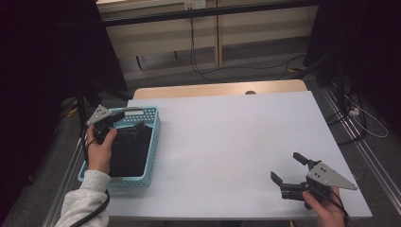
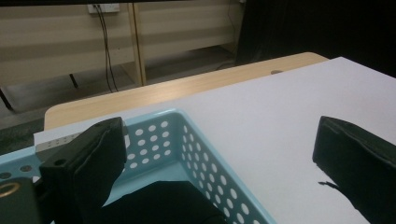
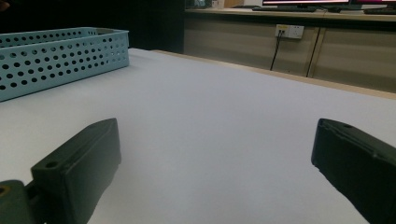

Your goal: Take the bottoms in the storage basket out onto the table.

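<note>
A light blue perforated basket [image 1: 152, 142] stands at the table's left edge with a black, cloth-like thing [image 1: 126, 153] lying in it. My left gripper [image 1: 130, 120] hovers over the basket's far end, open and with nothing between its fingers. In the left gripper view the gripper [image 2: 218, 135] has its left jaw above the basket [image 2: 205, 154] and its right jaw over the white tabletop, with the black thing [image 2: 163, 203] below. My right gripper [image 1: 285, 166] is open and empty low over the table's near right corner. The right gripper view has the gripper [image 3: 217, 135] facing the basket [image 3: 60, 56].
The white tabletop [image 1: 227, 137] stretches bare between basket and right gripper. A wooden strip [image 1: 213, 89] borders its far edge. Cables [image 1: 198, 66] trail on the floor beyond, and dark curtains hang on both sides. A metal rail [image 1: 373, 156] runs along the right.
</note>
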The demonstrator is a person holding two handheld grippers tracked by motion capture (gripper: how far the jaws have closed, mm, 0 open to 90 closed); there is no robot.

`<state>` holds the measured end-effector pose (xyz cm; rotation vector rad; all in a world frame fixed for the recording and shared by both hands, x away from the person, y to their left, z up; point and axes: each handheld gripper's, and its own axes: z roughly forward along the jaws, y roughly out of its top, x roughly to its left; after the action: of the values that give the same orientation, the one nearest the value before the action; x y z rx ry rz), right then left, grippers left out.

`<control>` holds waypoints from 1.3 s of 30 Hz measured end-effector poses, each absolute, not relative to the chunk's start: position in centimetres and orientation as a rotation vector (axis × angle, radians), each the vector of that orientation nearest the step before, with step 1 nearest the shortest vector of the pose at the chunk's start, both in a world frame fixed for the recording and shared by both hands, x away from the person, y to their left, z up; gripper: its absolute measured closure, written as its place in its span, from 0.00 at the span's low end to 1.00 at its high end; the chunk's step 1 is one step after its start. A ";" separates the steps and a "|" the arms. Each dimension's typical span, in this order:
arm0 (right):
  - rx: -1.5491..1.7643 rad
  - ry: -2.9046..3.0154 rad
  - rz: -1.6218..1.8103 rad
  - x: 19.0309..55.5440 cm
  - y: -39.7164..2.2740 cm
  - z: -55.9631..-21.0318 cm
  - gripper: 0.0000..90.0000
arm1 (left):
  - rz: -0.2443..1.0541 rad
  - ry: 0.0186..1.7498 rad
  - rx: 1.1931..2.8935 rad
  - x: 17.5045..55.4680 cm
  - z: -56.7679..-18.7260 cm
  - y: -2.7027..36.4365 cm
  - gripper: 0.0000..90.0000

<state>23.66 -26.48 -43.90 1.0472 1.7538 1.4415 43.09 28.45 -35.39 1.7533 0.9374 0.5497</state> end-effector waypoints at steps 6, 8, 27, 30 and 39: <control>1.052 1.752 1.444 23.6 -26.6 -43.9 0.01 | 0.543 0.958 1.797 43.8 -36.7 29.2 0.03; 1.053 1.755 1.446 23.6 -26.6 -43.9 0.01 | 0.540 0.969 1.812 44.2 -37.2 29.5 0.03; 1.056 1.772 1.446 23.5 -26.5 -44.0 0.01 | 0.526 1.045 1.954 45.4 -40.4 32.0 0.04; 1.056 1.771 1.447 23.5 -26.6 -44.0 0.01 | 0.519 1.047 1.979 45.5 -40.7 32.1 0.04; 1.058 1.779 1.446 23.5 -26.5 -44.0 0.01 | 0.480 1.063 2.046 45.4 -41.7 32.7 0.04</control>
<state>23.46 -26.52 -44.04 1.0581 1.7794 1.4463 45.42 32.74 -41.67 2.0462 1.0630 0.4802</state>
